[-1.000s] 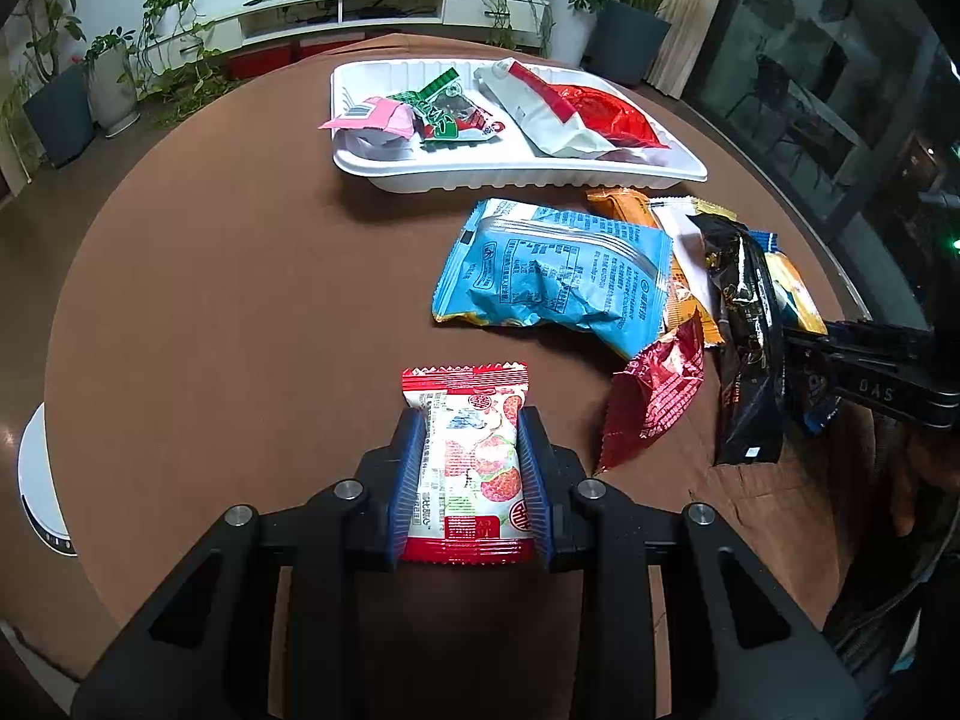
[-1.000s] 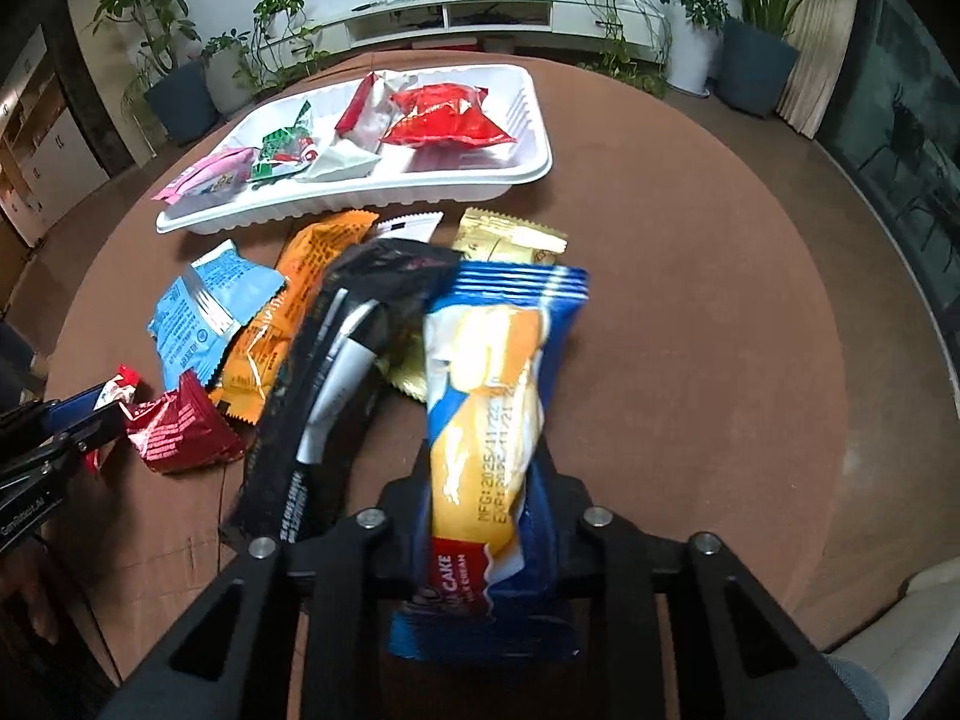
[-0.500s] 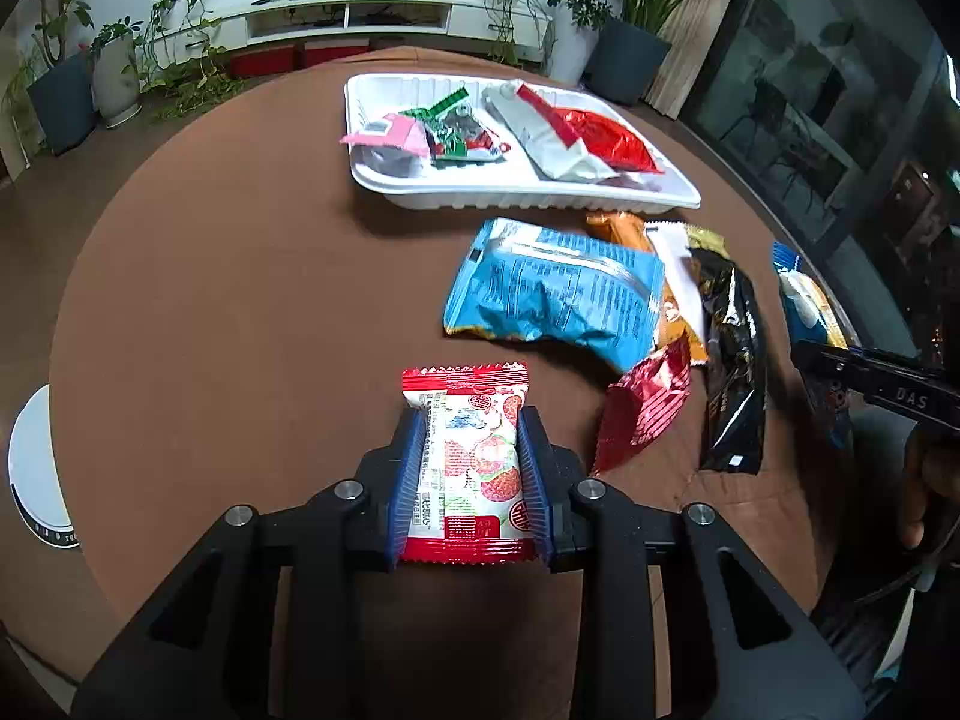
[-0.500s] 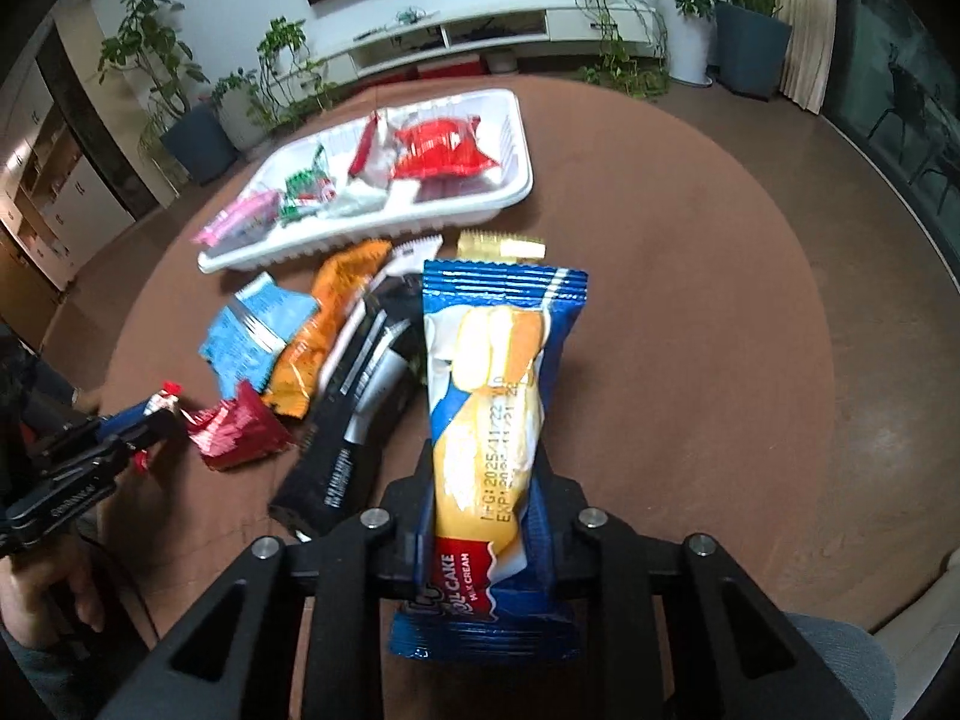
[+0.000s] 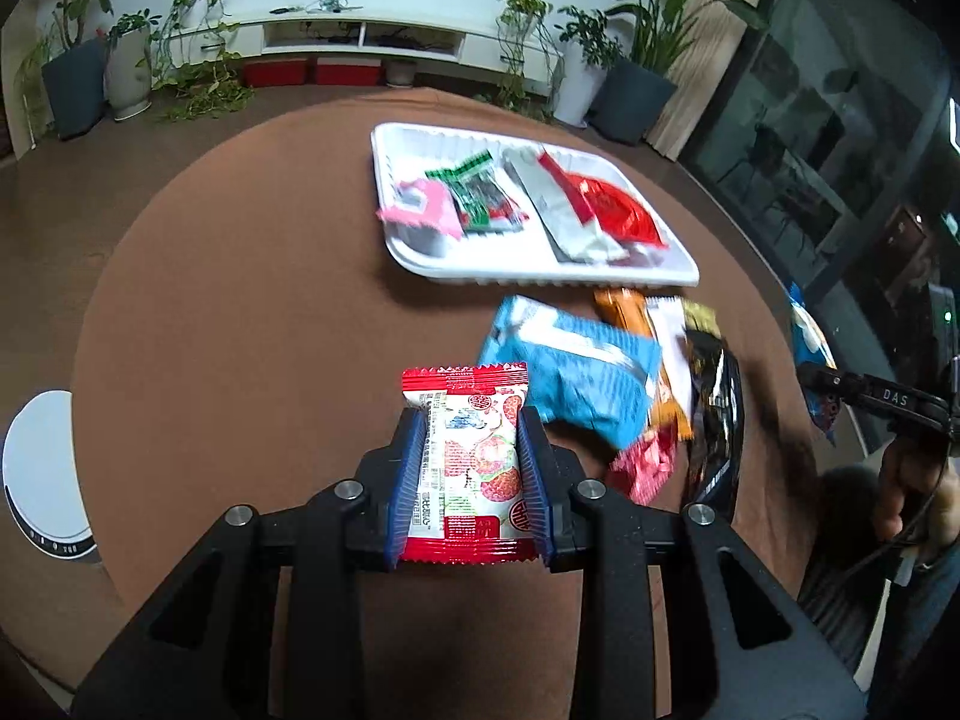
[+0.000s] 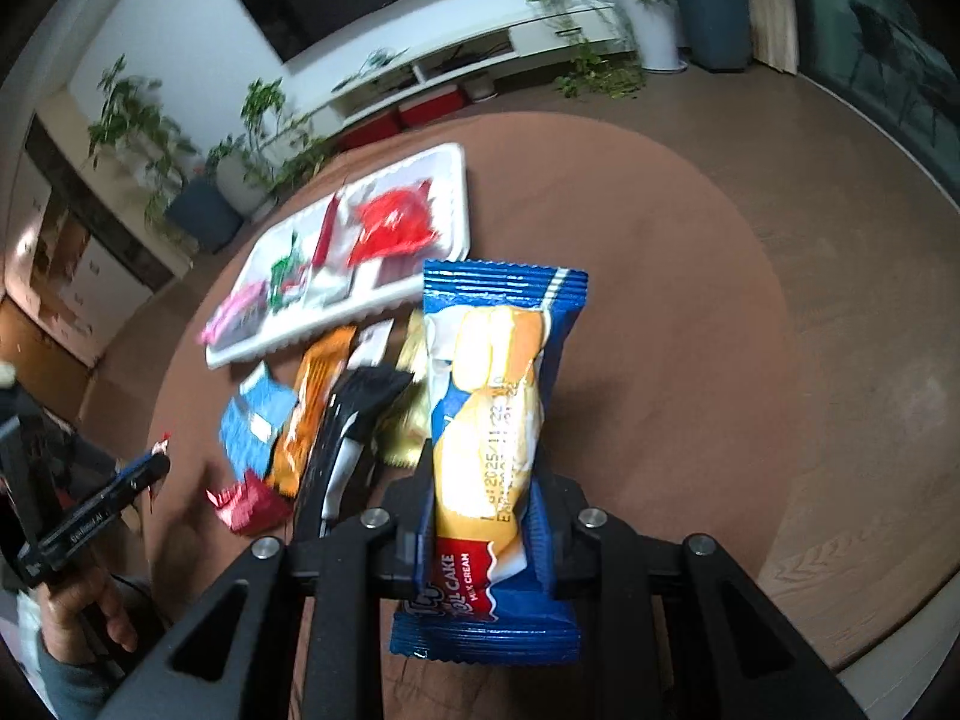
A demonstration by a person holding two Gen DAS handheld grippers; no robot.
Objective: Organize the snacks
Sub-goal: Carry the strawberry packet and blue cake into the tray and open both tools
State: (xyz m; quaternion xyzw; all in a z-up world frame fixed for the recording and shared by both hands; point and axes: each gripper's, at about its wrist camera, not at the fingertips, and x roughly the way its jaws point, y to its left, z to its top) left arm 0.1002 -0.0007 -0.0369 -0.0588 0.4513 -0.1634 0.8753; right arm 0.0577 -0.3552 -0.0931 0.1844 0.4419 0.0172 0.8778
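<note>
My left gripper [image 5: 469,420] is shut on a red-and-white strawberry snack packet [image 5: 468,468], held above the brown round table [image 5: 240,312]. My right gripper [image 6: 483,474] is shut on a blue roll cake packet [image 6: 492,420], lifted above the table. A white tray [image 5: 516,273] at the far side holds pink, green, white and red packets; it also shows in the right wrist view [image 6: 336,324]. Loose packets lie in front of it: light blue [image 5: 576,372], orange [image 5: 624,312], black [image 5: 714,414] and small red [image 5: 645,468].
The right gripper shows at the right edge of the left wrist view [image 5: 870,399]; the left one shows at the left edge of the right wrist view [image 6: 90,516]. Potted plants [image 5: 78,72] and a white TV shelf [image 5: 360,39] stand beyond the table. A white round object [image 5: 42,474] sits left on the floor.
Both grippers have risen and pulled back from the table with their packets still held. The roll cake packet has lifted off the pile of loose snacks.
</note>
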